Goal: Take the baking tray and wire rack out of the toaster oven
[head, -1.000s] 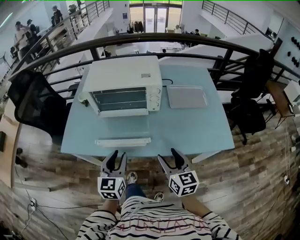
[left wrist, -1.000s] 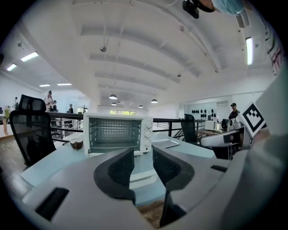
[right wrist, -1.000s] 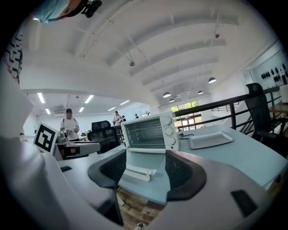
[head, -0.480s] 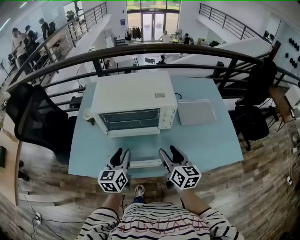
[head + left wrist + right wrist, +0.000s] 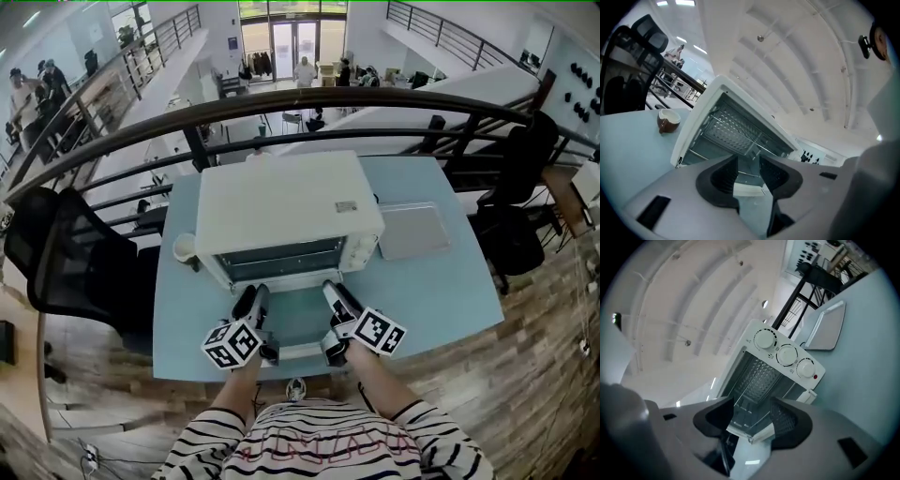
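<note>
Head view: toaster oven [image 5: 286, 211] on the table [image 5: 441, 291], door dropped open toward me, white door handle [image 5: 302, 353] at the near edge. Left gripper [image 5: 254, 298] and right gripper [image 5: 336, 293] both hover over the open door, pointed into the cavity. Neither holds anything. Left jaws stand at a narrow gap. Right jaws stand wider and have just been closing a bit. In each gripper view the handle shows low in the gap, pads off it.

Baking tray [image 5: 412, 232]: flat grey pan on the table just right of the oven, so I read that half as done. Can't tell if a second pan sits inside.

Wire rack [image 5: 743, 411]: in the cavity, thin rods visible low down. Which rail slot, I can't make out.

Handling guess: rack is light, stiff, bare metal, so slick under the pads and likely to snag on the side rails if it yaws. I'd pinch the front cross rod, one gripper toward each end, and draw it out level and straight. Left gap looks about right for a thin rod; right needs to narrow. Cup [image 5: 184, 247] left of the oven is well clear.
</note>
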The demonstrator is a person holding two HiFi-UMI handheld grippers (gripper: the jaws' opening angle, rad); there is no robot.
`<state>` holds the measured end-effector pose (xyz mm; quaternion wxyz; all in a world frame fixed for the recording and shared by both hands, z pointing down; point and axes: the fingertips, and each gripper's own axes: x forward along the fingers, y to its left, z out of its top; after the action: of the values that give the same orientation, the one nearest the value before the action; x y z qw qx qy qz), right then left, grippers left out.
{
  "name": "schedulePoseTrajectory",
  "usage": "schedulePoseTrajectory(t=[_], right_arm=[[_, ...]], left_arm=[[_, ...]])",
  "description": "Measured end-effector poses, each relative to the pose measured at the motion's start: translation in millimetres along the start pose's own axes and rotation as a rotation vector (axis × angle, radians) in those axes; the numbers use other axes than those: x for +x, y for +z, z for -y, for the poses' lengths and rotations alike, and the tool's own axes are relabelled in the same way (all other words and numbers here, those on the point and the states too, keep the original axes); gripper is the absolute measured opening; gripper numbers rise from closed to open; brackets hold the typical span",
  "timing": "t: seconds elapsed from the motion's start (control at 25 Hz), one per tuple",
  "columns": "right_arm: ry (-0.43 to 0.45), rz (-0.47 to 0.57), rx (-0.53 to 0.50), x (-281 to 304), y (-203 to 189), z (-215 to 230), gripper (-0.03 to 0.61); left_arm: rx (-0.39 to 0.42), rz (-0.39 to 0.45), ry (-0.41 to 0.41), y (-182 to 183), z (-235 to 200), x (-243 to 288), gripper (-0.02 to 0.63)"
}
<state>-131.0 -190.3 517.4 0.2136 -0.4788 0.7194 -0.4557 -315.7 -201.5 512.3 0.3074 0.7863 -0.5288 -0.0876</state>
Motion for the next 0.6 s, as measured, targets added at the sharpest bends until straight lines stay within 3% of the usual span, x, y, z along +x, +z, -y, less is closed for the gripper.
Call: schedulePoseTrajectory(t=[0.28,0.6], right_arm=[[-0.007,0.104,0.187,42,5,8,0.253],[-0.012,0.193,0.334,72,16,18,0.247]], left_arm=[[-0.193,0.066,-0.044,24,-31,22,0.147],[-0.377,0.123,-0.066,38,-50,37,0.17]])
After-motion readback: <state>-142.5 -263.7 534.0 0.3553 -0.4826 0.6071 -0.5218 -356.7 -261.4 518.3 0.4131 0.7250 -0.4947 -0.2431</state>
